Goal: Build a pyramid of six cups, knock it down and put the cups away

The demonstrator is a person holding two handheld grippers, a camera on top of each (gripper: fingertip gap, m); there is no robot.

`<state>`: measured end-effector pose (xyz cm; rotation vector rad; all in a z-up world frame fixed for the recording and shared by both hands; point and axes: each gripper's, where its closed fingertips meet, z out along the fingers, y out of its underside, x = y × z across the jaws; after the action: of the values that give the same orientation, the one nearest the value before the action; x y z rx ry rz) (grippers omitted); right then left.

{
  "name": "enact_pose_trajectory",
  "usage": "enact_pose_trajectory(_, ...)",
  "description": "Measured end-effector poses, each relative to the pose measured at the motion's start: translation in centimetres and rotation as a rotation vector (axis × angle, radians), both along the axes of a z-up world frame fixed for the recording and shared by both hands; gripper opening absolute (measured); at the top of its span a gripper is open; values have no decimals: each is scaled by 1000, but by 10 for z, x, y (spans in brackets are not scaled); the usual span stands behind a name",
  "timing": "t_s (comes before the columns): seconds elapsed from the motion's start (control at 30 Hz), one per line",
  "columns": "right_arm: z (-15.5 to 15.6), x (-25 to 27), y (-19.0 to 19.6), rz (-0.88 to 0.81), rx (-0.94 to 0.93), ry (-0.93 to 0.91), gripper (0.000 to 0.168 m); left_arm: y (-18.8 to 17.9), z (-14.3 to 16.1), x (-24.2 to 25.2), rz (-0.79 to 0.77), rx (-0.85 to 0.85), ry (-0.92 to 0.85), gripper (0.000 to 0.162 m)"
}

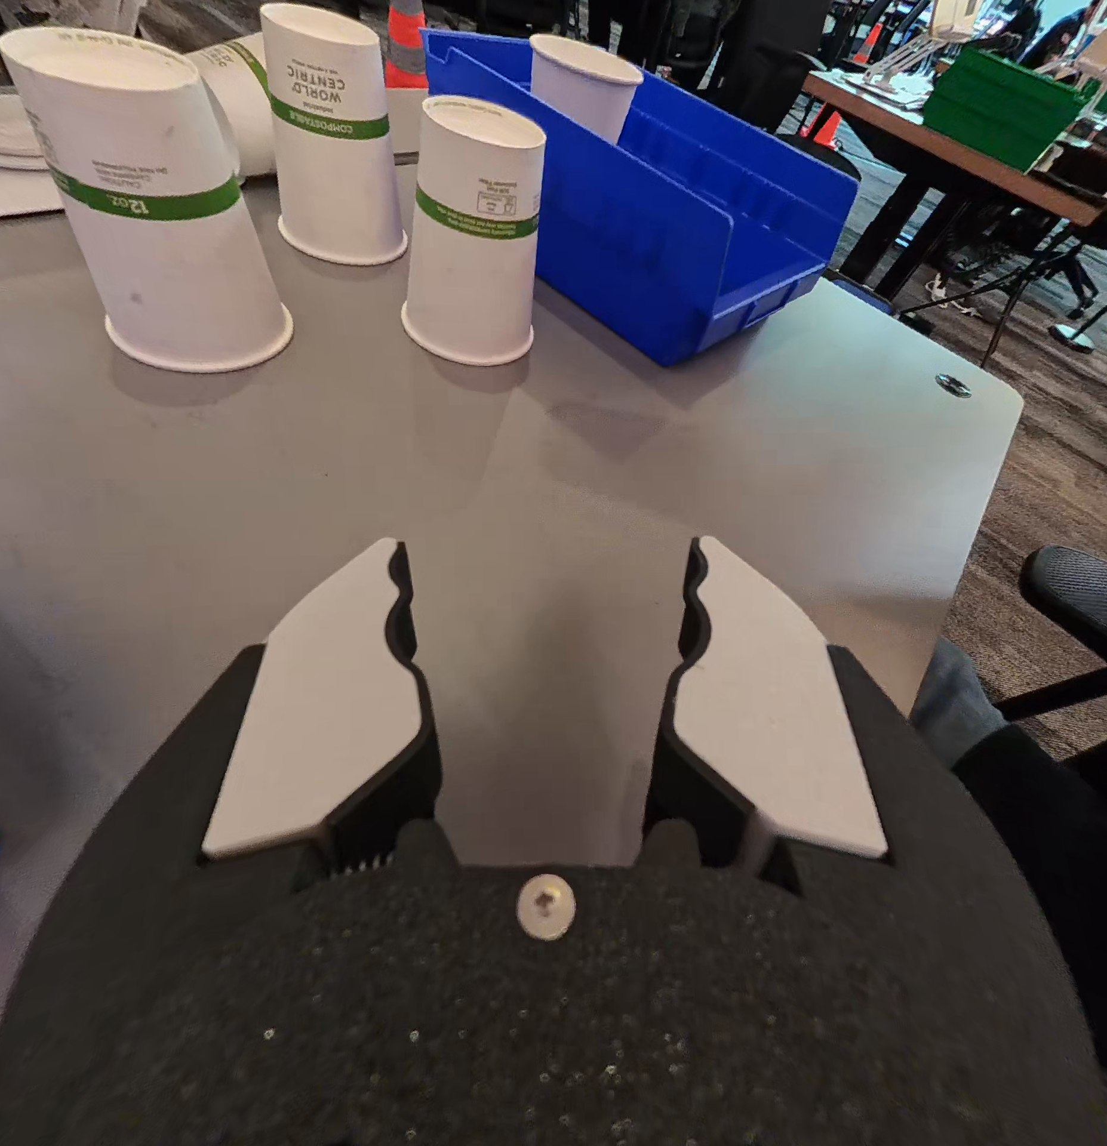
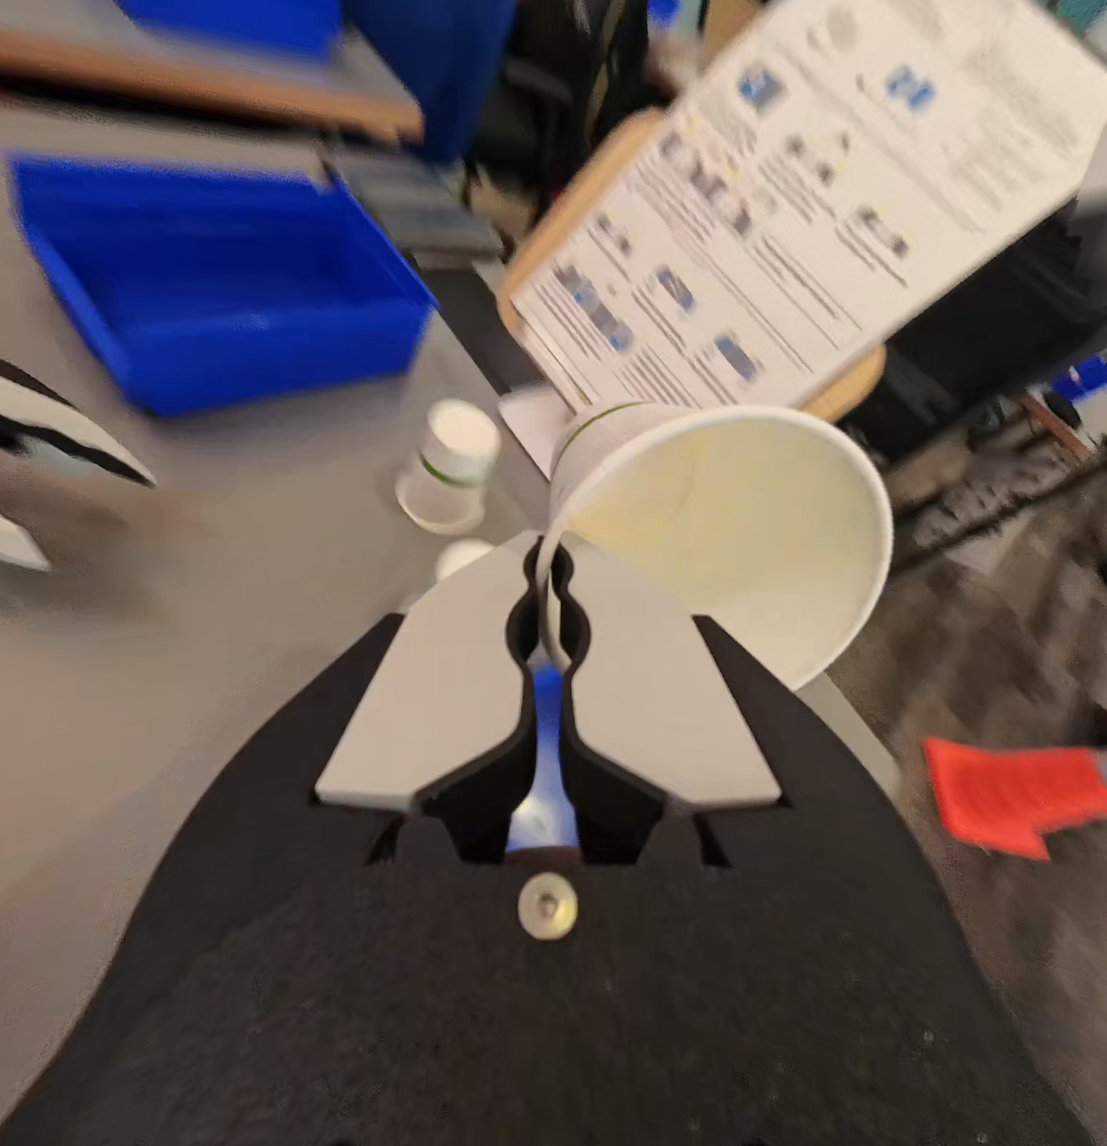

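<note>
In the left wrist view three white paper cups with green bands stand upside down on the grey table: a near left cup (image 1: 166, 204), a far cup (image 1: 334, 142) and a right cup (image 1: 476, 235). A further cup (image 1: 244, 93) lies behind them. One cup (image 1: 585, 80) stands upright in the blue bin (image 1: 694, 248). My left gripper (image 1: 548, 552) is open and empty, well short of the cups. My right gripper (image 2: 548, 558) is shut on the rim of a cup (image 2: 725, 527), held in the air with its mouth toward the camera. An inverted cup (image 2: 448, 465) stands on the table beyond.
A blue bin (image 2: 216, 279) sits at the far left in the blurred right wrist view, with the other gripper's fingers (image 2: 42, 421) at the left edge. A clipboard with printed sheets (image 2: 818, 204) stands behind. Orange cones (image 1: 405, 43) and the table's right edge (image 1: 973, 558) show in the left wrist view.
</note>
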<state>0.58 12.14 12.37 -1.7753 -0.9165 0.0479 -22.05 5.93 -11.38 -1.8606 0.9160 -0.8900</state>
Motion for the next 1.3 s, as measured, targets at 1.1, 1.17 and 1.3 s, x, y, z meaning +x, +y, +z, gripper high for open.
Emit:
enact_pose_trajectory(1.1,-168,124,114,-114,-885,-203,20,-11,-15,7,-73,-1,92,84)
enact_pose_trajectory(1.17,-135,102,112,-109,-700,-136,30,-10,-14,6,-67,13,95,84)
enact_pose_trajectory(1.3,-74,20,66,-54,-274,156,45,-2,-8,1,-20,41,79,83)
